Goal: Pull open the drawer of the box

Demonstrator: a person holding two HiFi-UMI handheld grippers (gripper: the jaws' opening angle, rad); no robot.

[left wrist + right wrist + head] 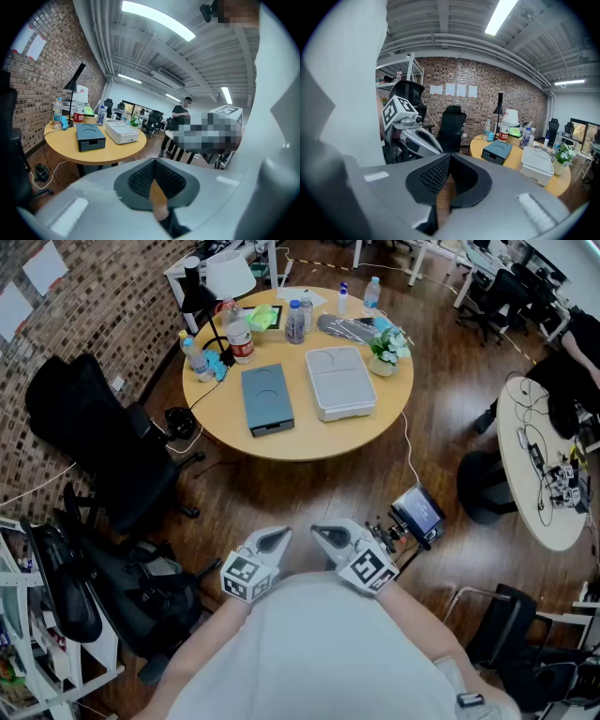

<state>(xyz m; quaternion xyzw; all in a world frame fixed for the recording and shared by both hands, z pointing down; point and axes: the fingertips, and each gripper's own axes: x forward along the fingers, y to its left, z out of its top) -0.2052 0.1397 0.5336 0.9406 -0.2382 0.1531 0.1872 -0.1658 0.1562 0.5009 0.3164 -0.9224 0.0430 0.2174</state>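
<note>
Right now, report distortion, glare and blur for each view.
Head view: sharp and evenly lit, the round table crisp. Left gripper view: heavy fisheye with black corners, ceiling light strip blown out. Right gripper view: same fisheye, ceiling lamp glaring, brick wall crisp.

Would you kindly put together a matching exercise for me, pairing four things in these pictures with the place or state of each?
Things:
1. blue-grey box
2. white box
3. potted plant
4. left gripper

Places or states:
A. jaws together, empty, held away from the table
B. at the table's right edge in the head view
C. on the table, right of the other box
D. drawer shut, left of the other box

Pairs: 1-D, 2-C, 3-B, 4-A.
</note>
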